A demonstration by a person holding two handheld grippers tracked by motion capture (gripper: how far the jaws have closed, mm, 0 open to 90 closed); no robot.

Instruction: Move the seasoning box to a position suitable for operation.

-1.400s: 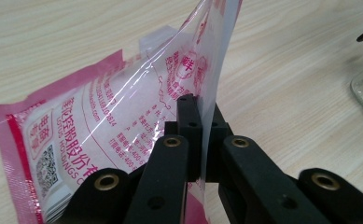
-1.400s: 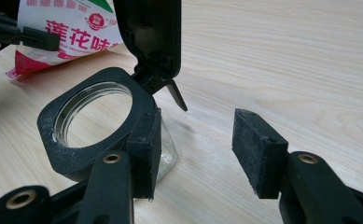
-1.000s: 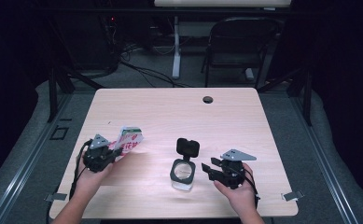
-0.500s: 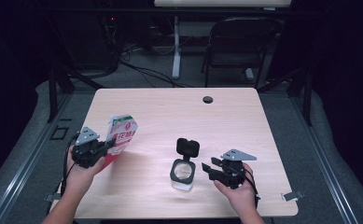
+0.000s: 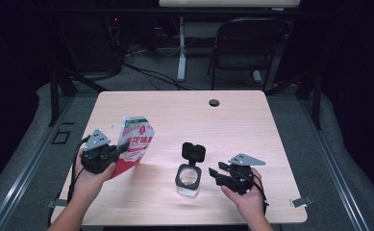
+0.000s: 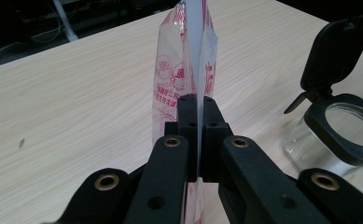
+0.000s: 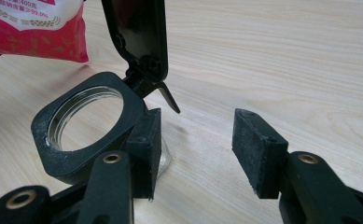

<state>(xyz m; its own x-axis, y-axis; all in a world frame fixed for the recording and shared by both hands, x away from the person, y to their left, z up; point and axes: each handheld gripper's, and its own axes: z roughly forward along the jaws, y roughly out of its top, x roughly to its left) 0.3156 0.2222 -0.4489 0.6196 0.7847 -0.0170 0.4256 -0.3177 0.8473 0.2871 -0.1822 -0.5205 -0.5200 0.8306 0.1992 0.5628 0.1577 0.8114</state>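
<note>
My left gripper (image 5: 119, 150) is clenched tight on the edge of the red-and-white pouch (image 5: 135, 138), holding it upright above the table (image 5: 252, 120) at the left, though its print is too blurred to read and its top is cut off in the left gripper view. My right gripper (image 5: 215, 173) is spread wide, grasping nothing. Its near pad (image 7: 144, 149) sits just beside the glass jar (image 5: 188, 181), and the jar's flipped-up black lid (image 5: 193, 152) blocks the table behind; a dark grommet (image 5: 214, 102) sits far back.

The seasoning pouch (image 5: 135, 140) is standing at nine o'clock from the open-lidded glass jar (image 5: 189, 176), both sitting on the table (image 5: 252, 130).
</note>
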